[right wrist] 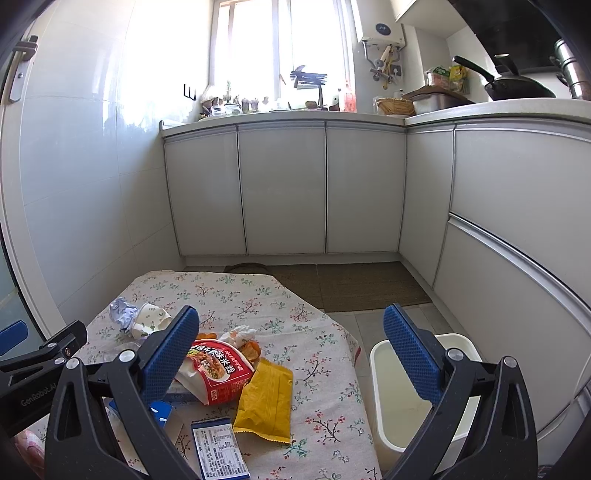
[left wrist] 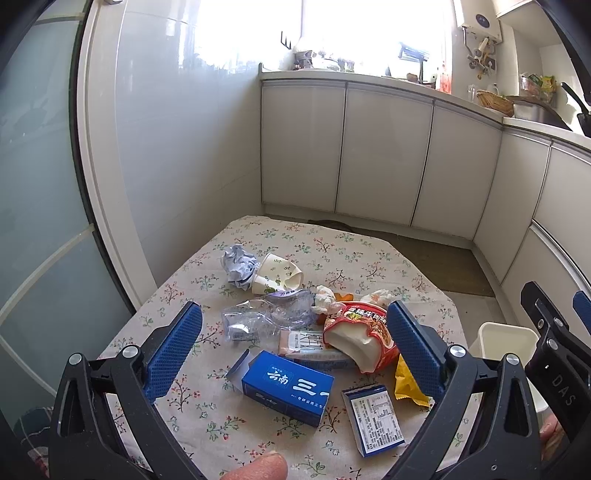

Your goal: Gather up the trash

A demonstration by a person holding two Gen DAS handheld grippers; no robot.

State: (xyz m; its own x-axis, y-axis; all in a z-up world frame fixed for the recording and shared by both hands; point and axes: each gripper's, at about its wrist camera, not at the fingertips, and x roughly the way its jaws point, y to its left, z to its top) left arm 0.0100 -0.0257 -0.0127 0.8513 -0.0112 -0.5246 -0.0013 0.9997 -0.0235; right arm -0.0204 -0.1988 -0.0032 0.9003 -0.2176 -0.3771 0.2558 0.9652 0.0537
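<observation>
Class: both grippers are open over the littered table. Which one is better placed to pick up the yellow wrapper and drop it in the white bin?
Probably the right gripper: the yellow wrapper lies between its fingers, and the white bin stands beside it.

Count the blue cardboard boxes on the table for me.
2. The large blue box lies near the front centre; the small blue box lies label-up right of it, beside the yellow wrapper. Others may hide under the pile.

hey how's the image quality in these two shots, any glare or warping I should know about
Left wrist view: the window is blown out white, cabinet doors bow from fisheye distortion, trash on the tablecloth stays sharp. Right wrist view: same window glare washing the wall tiles, curved cabinet lines at right, the white bin evenly lit.
</observation>
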